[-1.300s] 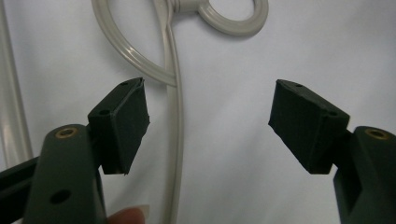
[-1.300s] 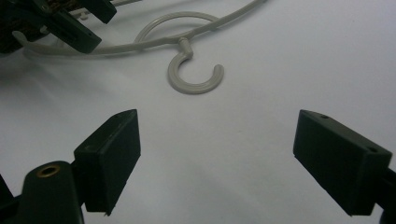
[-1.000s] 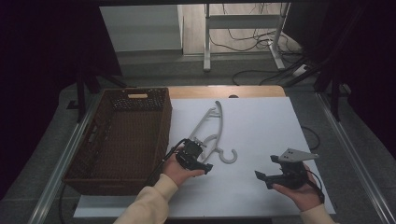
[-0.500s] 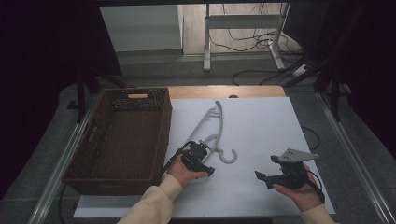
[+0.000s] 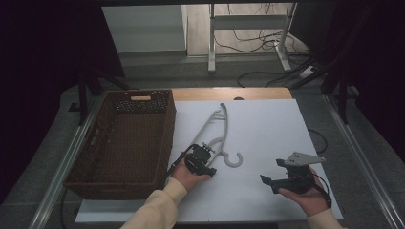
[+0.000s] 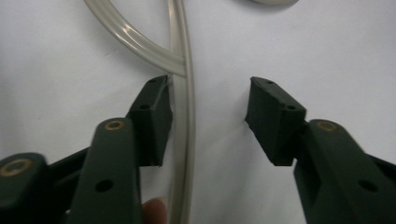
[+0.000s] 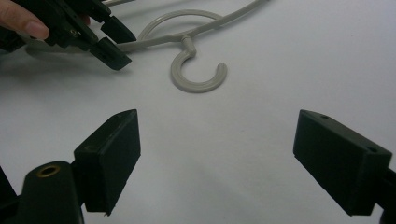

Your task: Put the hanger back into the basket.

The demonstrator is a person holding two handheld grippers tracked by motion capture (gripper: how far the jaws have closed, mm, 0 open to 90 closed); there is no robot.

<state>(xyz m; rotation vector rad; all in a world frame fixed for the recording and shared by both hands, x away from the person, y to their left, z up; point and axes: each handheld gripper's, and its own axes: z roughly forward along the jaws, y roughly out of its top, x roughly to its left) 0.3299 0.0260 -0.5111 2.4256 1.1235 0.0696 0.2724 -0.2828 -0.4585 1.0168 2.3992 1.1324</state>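
Note:
A pale grey plastic hanger [image 5: 217, 131] lies flat on the white tabletop [image 5: 267, 124], its hook [image 5: 234, 160] toward the near side. My left gripper [image 5: 203, 161] is low over the hanger's near arm. In the left gripper view it [image 6: 208, 121] is open, and the hanger's bar [image 6: 184, 116] runs between the jaws, right against the left one. My right gripper [image 5: 273, 172] is held apart at the near right, open [image 7: 219, 154] with nothing in it. From there I see the hook [image 7: 198, 74] and the left gripper [image 7: 107, 39] beyond.
A dark brown wicker basket [image 5: 95, 143] stands along the table's left side, close to the left hand. Metal rails run along both table edges. A desk frame and cables [image 5: 248, 43] lie on the floor beyond the far edge.
My left gripper has slid a little to the right, onto the hanger's near arm. The right gripper and the hanger have stayed still.

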